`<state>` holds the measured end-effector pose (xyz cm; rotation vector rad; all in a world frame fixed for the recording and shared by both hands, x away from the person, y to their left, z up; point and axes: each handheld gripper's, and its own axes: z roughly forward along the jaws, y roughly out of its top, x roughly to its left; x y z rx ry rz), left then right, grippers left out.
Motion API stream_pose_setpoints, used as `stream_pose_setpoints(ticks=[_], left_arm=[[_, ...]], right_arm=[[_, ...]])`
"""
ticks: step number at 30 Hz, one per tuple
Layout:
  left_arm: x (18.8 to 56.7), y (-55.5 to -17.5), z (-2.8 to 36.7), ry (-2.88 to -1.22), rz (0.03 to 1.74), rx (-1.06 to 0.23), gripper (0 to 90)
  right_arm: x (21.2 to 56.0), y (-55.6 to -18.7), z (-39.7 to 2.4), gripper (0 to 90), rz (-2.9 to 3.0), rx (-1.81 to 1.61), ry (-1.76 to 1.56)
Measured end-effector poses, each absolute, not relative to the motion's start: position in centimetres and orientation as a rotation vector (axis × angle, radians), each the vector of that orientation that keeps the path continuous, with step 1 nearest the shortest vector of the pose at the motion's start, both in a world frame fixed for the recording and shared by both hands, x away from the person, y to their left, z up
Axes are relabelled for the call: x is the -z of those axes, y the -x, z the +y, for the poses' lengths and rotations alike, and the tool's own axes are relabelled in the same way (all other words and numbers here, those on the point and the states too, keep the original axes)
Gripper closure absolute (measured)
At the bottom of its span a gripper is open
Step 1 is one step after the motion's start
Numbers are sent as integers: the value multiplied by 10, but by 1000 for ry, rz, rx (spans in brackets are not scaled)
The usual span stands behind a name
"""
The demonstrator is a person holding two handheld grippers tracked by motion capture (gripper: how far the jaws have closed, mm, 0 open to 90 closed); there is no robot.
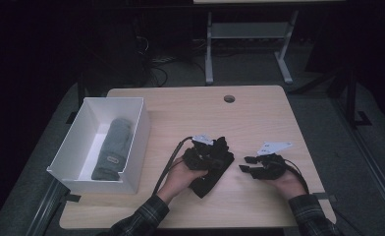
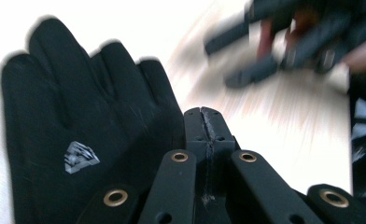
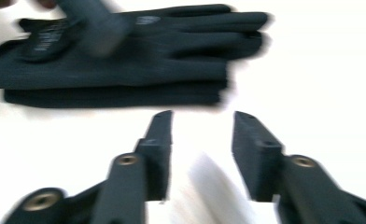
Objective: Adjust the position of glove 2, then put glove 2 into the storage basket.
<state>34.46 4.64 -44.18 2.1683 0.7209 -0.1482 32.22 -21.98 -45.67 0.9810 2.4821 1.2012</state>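
- High view: a light wooden table (image 1: 259, 118) is seen, with both grippers held over its near part by two hands in plaid sleeves.
- A white box (image 1: 134, 142) is placed well to the left of the left gripper; a folded grey cloth (image 1: 113, 147) is laid inside it.
- A black glove (image 1: 211, 172) is spread flat on the table directly beneath the left gripper (image 1: 207, 153), its fingers pointed away from the person.
- In the left gripper view the glove (image 2: 78, 140) is seen just to the left of the jaws, marked with a small grey emblem (image 2: 80, 157); the left gripper (image 2: 203, 122) is clenched, its jaws pressed together with nothing between them.
- The right gripper (image 1: 245, 165) is held just to the right of the glove, apart from it.
- In the right gripper view the right gripper (image 3: 202, 128) is released, its jaws parted over bare table, and the glove (image 3: 125, 70) is seen lying ahead of the tips.
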Motion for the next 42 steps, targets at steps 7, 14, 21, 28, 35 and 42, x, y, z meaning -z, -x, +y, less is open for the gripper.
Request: stream_pose_setpoints(ticks=[7, 14, 21, 28, 35, 42], left_arm=[[453, -333, 49, -2278, 704, 117, 896], [450, -326, 79, -2334, 705, 55, 896], [438, -328, 104, -2310, 698, 5, 837], [421, -341, 98, -2326, 566, -226, 485], [435, -360, 96, -2363, 537, -207, 267], [449, -366, 94, -2392, 558, -188, 194]], right_arm=[[467, -331, -231, 356, 2454, -1122, -1062], [475, -334, -229, 270, 2448, -1066, -1080], [478, -335, -226, 213, 2448, -1042, -1074], [480, -336, -226, 181, 2439, -1053, -1072], [481, -336, -227, 181, 2432, -1071, -1056], [482, -335, -227, 190, 2430, -1078, -1056]])
